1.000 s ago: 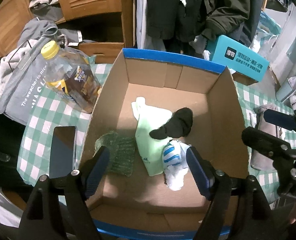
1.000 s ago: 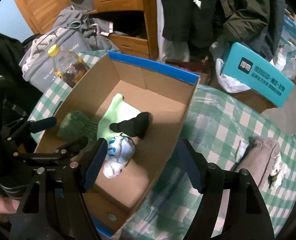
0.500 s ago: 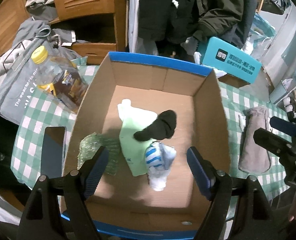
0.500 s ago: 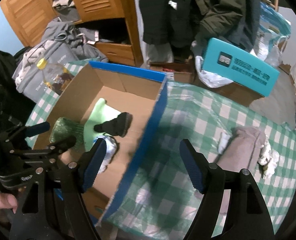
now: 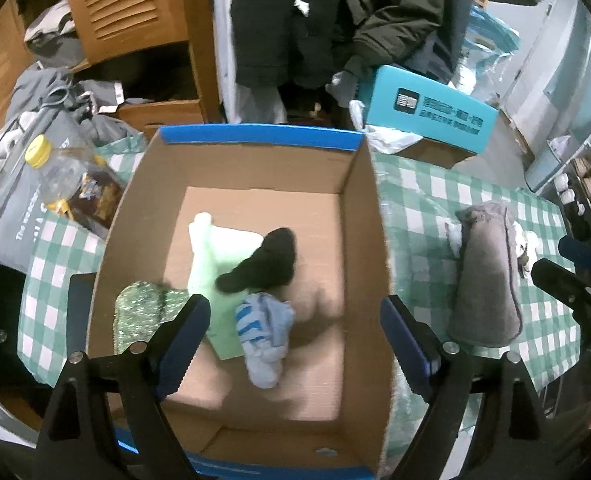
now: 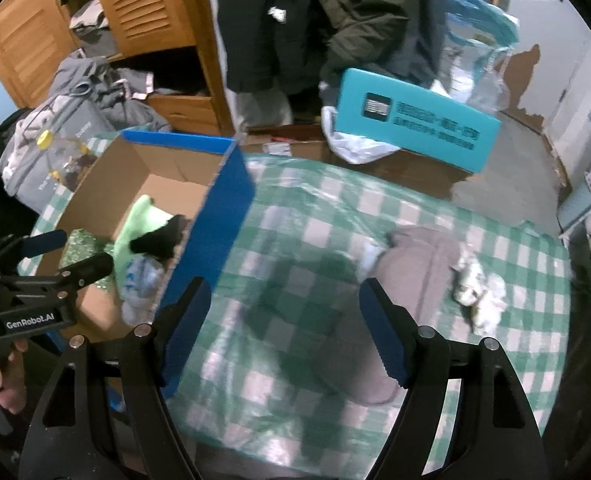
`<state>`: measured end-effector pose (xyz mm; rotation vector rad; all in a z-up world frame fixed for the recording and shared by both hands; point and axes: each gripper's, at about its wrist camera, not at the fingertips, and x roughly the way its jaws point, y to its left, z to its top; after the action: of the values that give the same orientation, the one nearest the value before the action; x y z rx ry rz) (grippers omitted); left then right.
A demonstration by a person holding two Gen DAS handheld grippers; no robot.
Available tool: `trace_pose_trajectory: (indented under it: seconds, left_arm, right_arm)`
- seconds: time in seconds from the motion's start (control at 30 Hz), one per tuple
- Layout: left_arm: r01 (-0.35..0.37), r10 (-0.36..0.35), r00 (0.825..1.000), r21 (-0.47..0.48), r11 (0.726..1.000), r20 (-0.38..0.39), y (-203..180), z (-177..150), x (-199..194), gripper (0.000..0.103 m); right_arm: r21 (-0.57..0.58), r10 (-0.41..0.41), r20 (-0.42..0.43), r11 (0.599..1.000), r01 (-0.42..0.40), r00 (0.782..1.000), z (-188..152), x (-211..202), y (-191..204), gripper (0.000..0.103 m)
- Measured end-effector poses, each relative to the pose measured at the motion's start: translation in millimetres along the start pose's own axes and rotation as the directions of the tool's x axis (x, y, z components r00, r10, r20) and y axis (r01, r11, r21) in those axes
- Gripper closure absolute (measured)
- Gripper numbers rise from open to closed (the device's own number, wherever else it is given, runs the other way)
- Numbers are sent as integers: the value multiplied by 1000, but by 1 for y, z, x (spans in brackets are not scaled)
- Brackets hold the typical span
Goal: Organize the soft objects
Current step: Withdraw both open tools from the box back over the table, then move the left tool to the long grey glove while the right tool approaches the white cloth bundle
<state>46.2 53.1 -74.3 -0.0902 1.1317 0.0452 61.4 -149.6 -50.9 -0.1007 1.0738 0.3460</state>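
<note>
right gripper [image 6: 281, 332] wide open, empty, grey cloth [image 6: 411, 264] ahead-right; off-centre approach risks snagging tablecloth. left gripper [image 5: 293, 340] wide open, empty, over box [image 5: 359, 208].

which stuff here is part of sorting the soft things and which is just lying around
Job: brown cardboard box; black sock; blue striped sock; pale green cloth; green sparkly cloth; grey fabric pouch.

Lying about: yellow-capped plastic bottle; teal carton; grey tote bag.
</note>
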Motion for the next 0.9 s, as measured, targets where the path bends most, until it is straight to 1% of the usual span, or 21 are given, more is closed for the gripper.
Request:
trace_pose_trajectory:
  seconds: [0.1, 0.27, 0.57, 0.9]
  left_arm:
    - [5, -5, 1000, 21, 1000, -1, -14, 1, -1, 15]
    - [7, -6, 1000, 86, 996, -7, -46, 0, 2, 15]
    - [17, -12, 1000, 206, 978, -28, -106, -3, 9, 15]
    - [42, -23, 997, 279, 959, -74, -152, -5, 21, 15]
  right_arm:
    - [29, -16, 4, 999, 16, 1000, -5, -5, -18, 26]
    - [78, -46, 7, 996, 46, 999, -14, -13, -47, 25]
    - [136, -113, 5, 984, 112, 994, -33, -24, -99, 25]
    - [215, -152, -30, 964, 155, 988, -60, -28, -153, 25]
